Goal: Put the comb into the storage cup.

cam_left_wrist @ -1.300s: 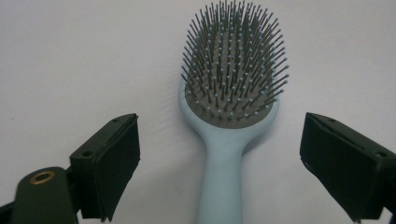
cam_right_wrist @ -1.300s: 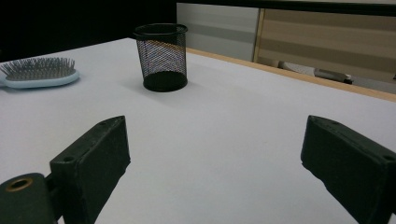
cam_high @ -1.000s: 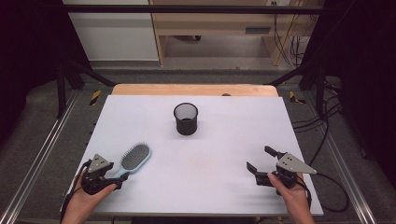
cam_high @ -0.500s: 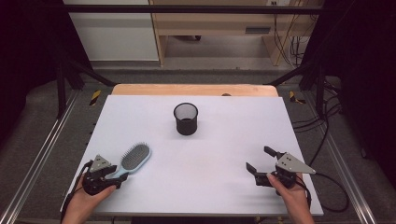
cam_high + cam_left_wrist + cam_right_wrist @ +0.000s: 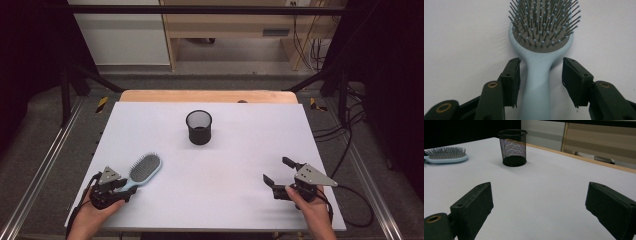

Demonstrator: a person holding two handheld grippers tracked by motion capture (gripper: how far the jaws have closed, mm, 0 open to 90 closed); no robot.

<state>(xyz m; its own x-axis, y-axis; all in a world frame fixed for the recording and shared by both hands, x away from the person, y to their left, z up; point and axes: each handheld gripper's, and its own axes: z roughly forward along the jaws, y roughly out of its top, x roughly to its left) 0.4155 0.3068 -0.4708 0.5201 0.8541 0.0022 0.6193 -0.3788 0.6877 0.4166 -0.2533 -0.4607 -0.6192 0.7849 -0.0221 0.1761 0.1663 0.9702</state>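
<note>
Ahead of your tools the white table (image 5: 210, 185) runs out to a wooden strip (image 5: 207, 96) along its far edge. Past that you have grey floor (image 5: 240, 70), a white cabinet (image 5: 120, 37) off to your left and a pale wooden bench (image 5: 235, 25) straight beyond. Cables (image 5: 312, 47) hang far right, and metal rails (image 5: 42, 172) flank you. Both sides fall into darkness.
</note>
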